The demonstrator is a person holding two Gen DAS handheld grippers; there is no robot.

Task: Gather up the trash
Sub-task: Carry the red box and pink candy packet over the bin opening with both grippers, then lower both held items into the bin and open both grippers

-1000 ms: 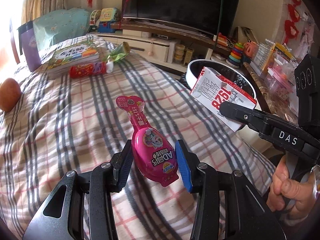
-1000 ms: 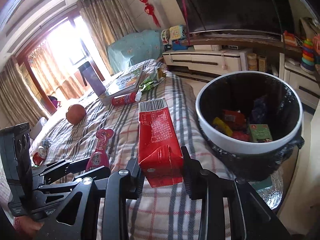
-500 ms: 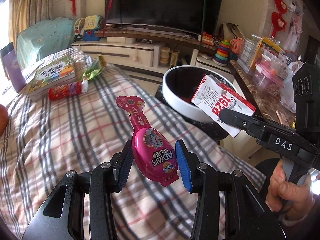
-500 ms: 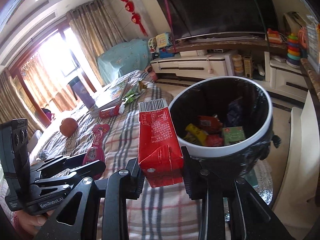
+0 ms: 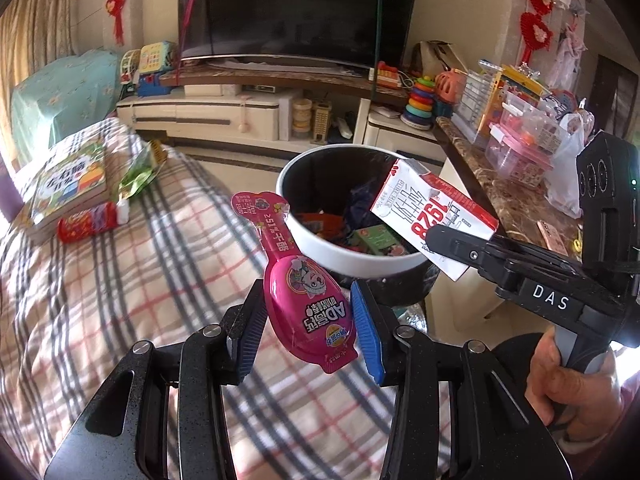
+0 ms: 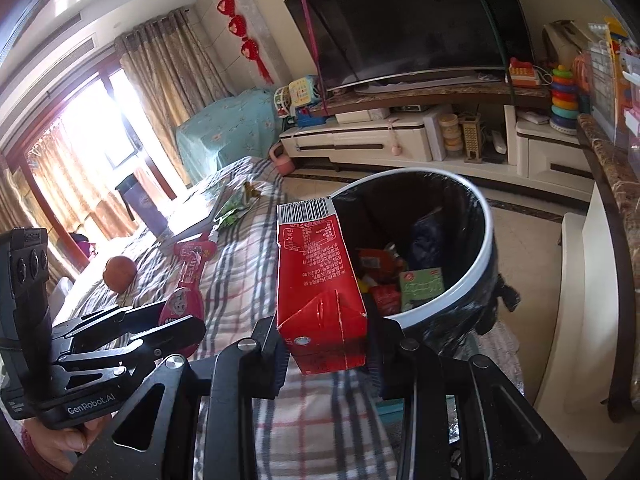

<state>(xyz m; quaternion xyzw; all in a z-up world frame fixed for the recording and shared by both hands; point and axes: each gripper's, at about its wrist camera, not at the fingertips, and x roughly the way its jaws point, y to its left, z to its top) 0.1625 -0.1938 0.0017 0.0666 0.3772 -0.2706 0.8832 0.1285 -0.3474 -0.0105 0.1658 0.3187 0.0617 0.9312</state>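
Left claw (image 5: 308, 332) clenched on a pink toy-shaped candy pack (image 5: 306, 300), blue-faced pads pressing its bulbous lower half, flat printed tab pointing up and away toward the bin. Right claw (image 6: 326, 344) clenched on a red milk carton (image 6: 320, 280), gripped at the folded end, barcode end tilted forward beside the bin's near rim. Both items held clear of the bed, neither yet inside the bin. Round trash bin (image 5: 320, 246) with white rim and black liner just beyond the bed's edge, already containing wrappers, a small green box and red scraps. From the left wrist view, carton (image 5: 432, 216) poised over the bin's right rim, white printed face turned up, right claw's black frame reaching in from the right with a hand (image 5: 572, 388) around its handle. On the plaid bed cover (image 5: 120, 300): a picture book (image 5: 68, 184), a red tube (image 5: 90, 222) just beside it, a green wrapper (image 5: 138, 176) farther back. In the right wrist view, a round orange-brown fruit (image 6: 119, 274) lying on the bed well apart from the bin. Dark television (image 6: 408, 24) on a low white cabinet behind.
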